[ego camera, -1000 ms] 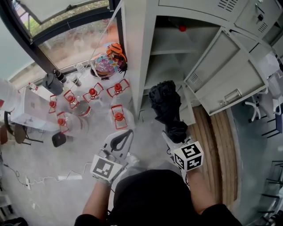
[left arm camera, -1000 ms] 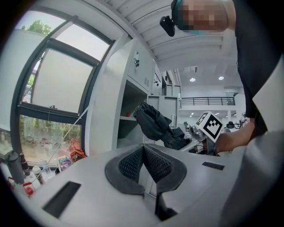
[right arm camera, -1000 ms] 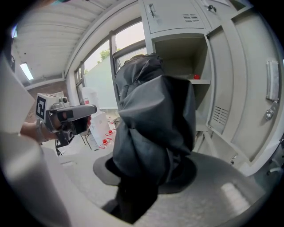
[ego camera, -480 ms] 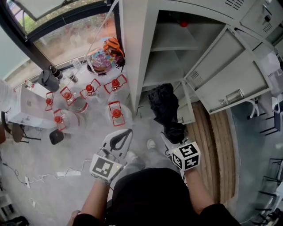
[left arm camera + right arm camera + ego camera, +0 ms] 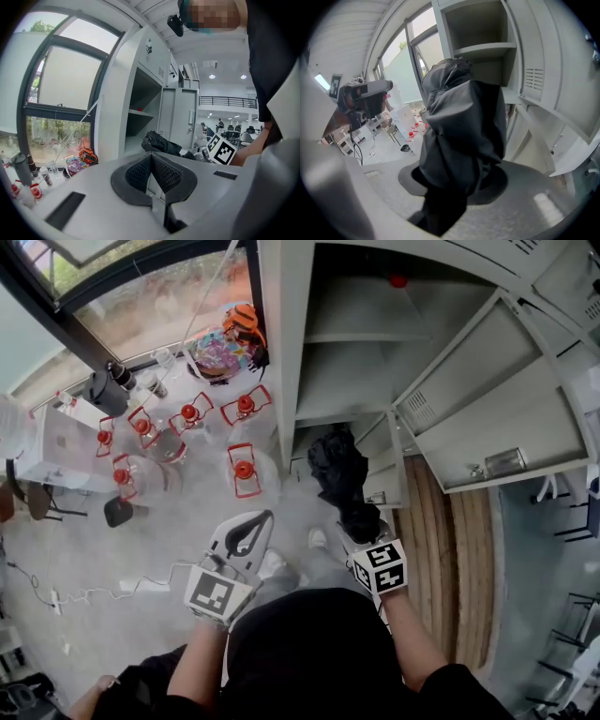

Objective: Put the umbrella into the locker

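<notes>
A folded black umbrella [image 5: 339, 476] sticks up out of my right gripper [image 5: 362, 521], which is shut on its lower end. Its top lies in front of the low open compartment of the grey locker [image 5: 345, 381], just below a bare shelf. In the right gripper view the umbrella [image 5: 461, 122] fills the middle and hides the jaws of that gripper [image 5: 457, 182]. My left gripper [image 5: 246, 534] hangs over the floor to the left, shut on nothing. In the left gripper view, its pads [image 5: 140, 171] meet at the tip, with the umbrella [image 5: 161, 144] beyond.
The locker door [image 5: 478, 418] stands swung open to the right, over a wood-strip floor [image 5: 450, 549]. Several red-lidded glass jars [image 5: 187, 416] and a colourful bag [image 5: 230, 345] sit by the window on the left. A white cable [image 5: 141, 585] lies on the floor.
My right gripper has sunk with the umbrella, whose top now sits at the lower compartment instead of the shelf above. The left gripper has dropped a little.
</notes>
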The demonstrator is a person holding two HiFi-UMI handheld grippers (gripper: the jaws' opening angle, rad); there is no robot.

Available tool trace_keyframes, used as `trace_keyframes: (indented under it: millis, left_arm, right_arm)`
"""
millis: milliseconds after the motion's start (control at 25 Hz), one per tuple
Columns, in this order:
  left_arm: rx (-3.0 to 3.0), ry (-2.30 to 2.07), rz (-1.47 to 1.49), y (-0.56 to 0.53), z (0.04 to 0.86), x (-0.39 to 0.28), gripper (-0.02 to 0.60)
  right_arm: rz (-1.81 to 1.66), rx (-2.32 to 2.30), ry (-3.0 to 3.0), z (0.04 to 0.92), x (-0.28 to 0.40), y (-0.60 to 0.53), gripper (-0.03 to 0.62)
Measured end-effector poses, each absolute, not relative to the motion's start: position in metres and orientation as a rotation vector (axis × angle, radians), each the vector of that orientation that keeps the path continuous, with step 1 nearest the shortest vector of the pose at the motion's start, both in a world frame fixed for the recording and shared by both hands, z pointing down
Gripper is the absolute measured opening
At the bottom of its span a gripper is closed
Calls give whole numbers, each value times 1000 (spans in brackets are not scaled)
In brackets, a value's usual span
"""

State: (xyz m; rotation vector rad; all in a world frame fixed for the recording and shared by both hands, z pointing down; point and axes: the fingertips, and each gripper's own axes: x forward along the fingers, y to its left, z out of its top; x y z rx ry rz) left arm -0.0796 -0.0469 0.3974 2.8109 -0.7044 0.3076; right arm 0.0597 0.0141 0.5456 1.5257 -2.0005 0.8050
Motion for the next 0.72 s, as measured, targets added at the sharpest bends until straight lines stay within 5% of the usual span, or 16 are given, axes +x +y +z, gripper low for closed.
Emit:
trace_keyframes:
  millis: [720]
  left_arm:
    - [2745, -916, 499, -58, 428, -75, 8]
  right_arm:
    - [1006, 1368, -1925, 677, 84, -31, 172]
